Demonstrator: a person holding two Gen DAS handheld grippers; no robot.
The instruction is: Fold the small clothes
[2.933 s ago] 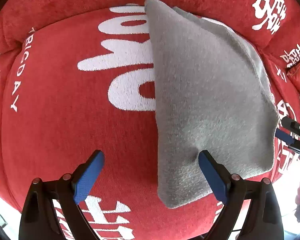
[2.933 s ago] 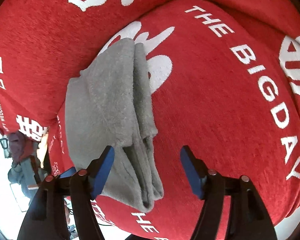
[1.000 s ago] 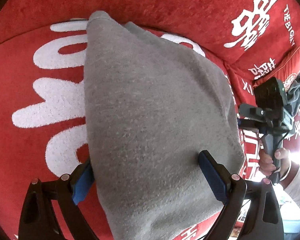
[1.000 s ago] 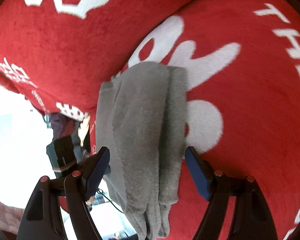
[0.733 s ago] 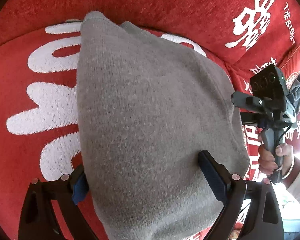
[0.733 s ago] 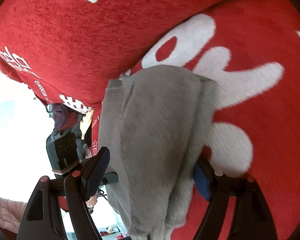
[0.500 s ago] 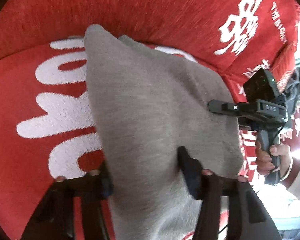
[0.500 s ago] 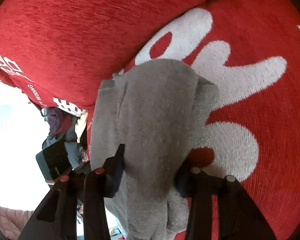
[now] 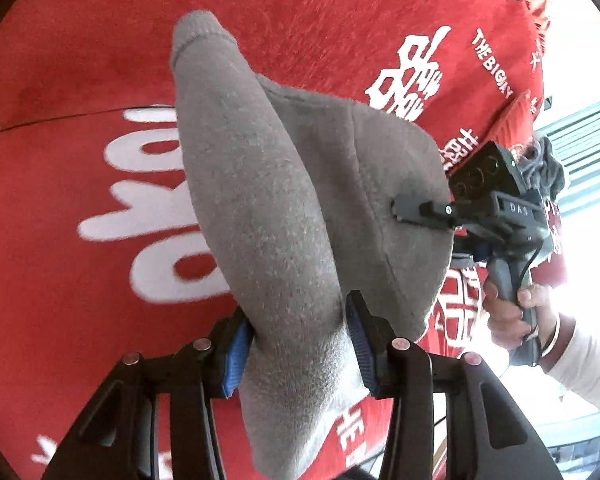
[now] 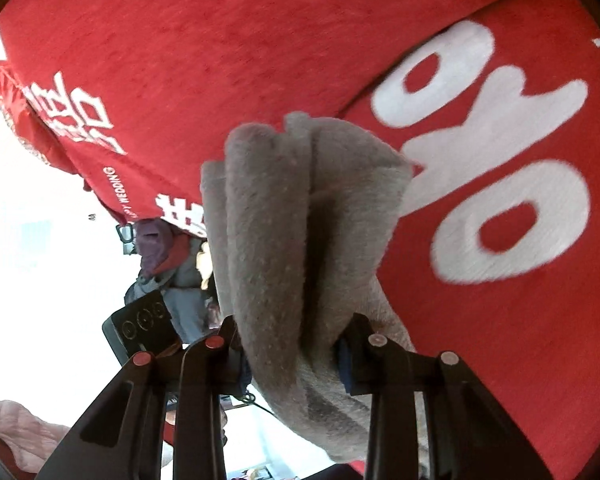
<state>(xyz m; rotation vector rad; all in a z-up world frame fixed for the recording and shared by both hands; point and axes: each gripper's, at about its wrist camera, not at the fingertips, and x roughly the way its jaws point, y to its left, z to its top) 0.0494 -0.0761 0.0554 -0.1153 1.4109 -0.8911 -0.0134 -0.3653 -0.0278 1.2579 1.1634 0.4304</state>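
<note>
A folded grey fleece garment [image 9: 280,208] is lifted off the red seat and hangs bunched between both grippers. My left gripper [image 9: 300,344] has its blue pads pressed into the near end of the garment, and its jaws are still closing. At the cloth's right edge, the right gripper [image 9: 416,208] pinches the other end. In the right wrist view the garment [image 10: 300,208] shows as several thick layers squeezed between the right gripper [image 10: 292,348], whose jaws are closing on it too.
Under everything lies a red sofa cover [image 9: 80,240] with white lettering, its backrest rising behind. A hand [image 9: 508,312] in a white sleeve holds the right gripper's handle. A heap of dark clothes [image 10: 168,252] lies past the sofa's end.
Both grippers went from wide open around the flat garment to clamped on it. They then rose, and the garment came up off the seat and bunched.
</note>
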